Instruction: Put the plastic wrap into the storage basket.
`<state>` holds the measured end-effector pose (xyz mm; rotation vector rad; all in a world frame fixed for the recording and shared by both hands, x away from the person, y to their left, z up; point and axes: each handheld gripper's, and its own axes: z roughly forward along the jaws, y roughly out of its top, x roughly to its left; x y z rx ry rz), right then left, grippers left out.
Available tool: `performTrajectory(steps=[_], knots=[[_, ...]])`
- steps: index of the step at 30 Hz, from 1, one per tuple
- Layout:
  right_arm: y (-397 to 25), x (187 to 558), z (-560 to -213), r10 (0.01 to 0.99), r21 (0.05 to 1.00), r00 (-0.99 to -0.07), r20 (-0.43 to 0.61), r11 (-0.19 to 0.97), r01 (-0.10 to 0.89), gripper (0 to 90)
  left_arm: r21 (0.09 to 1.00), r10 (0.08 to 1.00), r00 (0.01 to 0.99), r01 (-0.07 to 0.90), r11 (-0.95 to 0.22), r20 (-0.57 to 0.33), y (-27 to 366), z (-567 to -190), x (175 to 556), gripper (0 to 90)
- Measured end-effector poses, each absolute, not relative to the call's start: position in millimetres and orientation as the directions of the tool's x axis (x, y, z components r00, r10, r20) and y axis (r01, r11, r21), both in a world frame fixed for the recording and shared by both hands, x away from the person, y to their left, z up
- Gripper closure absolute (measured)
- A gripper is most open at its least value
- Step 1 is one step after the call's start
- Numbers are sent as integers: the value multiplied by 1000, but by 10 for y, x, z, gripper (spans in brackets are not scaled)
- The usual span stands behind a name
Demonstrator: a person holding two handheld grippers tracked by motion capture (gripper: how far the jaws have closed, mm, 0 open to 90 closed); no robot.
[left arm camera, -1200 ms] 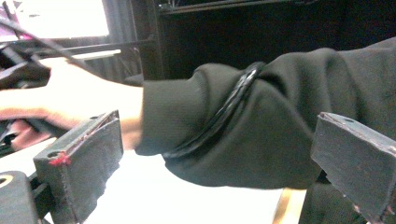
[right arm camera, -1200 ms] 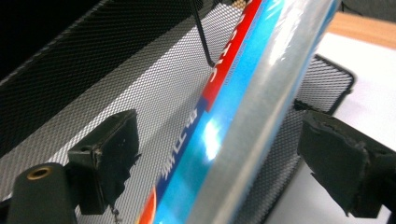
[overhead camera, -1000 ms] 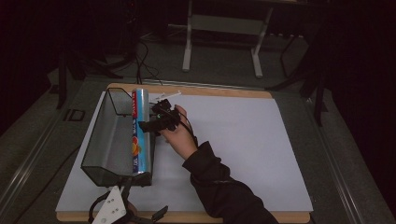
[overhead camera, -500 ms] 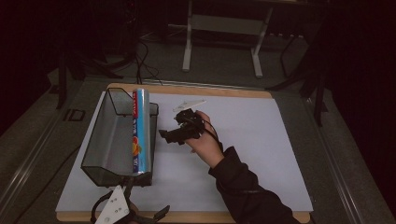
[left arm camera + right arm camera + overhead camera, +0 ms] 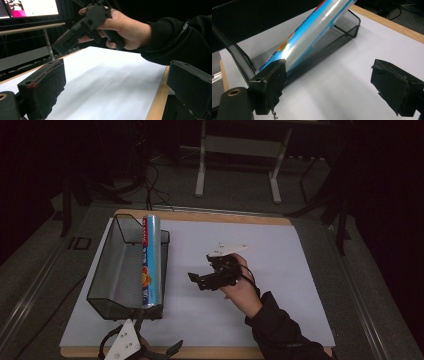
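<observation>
Plastic wrap, a long shiny roll (image 5: 151,261) with a blue printed label, lies in the black wire-mesh basket (image 5: 112,270), leaning along the basket's wall nearest the right gripper (image 5: 200,280), its far end propped on the rim. That gripper is held above the white mat (image 5: 280,270) by the person's right hand (image 5: 242,290), well apart from the roll, jaws pointed toward the basket and spread wide with nothing between them. In the right gripper view the roll (image 5: 312,32) runs diagonally ahead of the gripper (image 5: 332,87) and off to its left-hand jaw, apart from both pads, with bare white mat (image 5: 342,70) lying under the gap between them and the mesh basket (image 5: 249,47) beyond. The left gripper (image 5: 150,354) sits at the near edge of the table, just behind the basket's near end, its jaws likewise parted and empty. In the left gripper view the gripper (image 5: 112,95) looks across the mat (image 5: 107,82) and the table's wooden edge (image 5: 157,97), and ahead of it and higher up the right hand (image 5: 125,30) grips the other tool (image 5: 80,27) in the air.
</observation>
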<state>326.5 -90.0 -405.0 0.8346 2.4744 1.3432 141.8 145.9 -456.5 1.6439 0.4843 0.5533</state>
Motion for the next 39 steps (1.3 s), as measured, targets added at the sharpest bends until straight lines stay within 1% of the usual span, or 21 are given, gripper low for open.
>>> performTrajectory(steps=[5,9,14,17,23,27,30,32,35,39], knots=[[-1061,3205,-4113,574,812,-814,91,430,394,134,990,598,798,5,-139,80,1454,-4569,1419,29],[-1228,3131,-4217,587,798,-807,66,454,395,134,990,599,796,2,-141,84,1456,-4568,1417,29],[-1419,3030,-4283,588,789,-804,89,451,417,133,990,601,795,2,-141,84,1455,-4567,1416,29],[-1472,2979,-4319,589,784,-804,83,459,417,133,990,598,797,3,-142,83,1452,-4567,1416,29],[-1665,2829,-4413,603,794,-791,98,432,428,133,990,600,795,2,-144,86,1449,-4568,1413,29],[-1838,2750,-4456,631,798,-773,67,431,421,133,989,599,796,3,-146,86,1445,-4570,1417,29],[-1895,2734,-4458,642,803,-764,65,421,422,133,989,598,797,3,-149,88,1438,-4571,1415,29],[-1942,2713,-4469,640,802,-764,83,412,432,132,989,598,797,2,-149,88,1438,-4571,1416,29],[-2004,2661,-4494,647,805,-760,62,418,421,132,989,598,797,4,-148,86,1440,-4572,1420,29],[-2054,2628,-4488,643,815,-763,73,402,416,130,989,597,797,4,-146,85,1441,-4572,1419,29]])
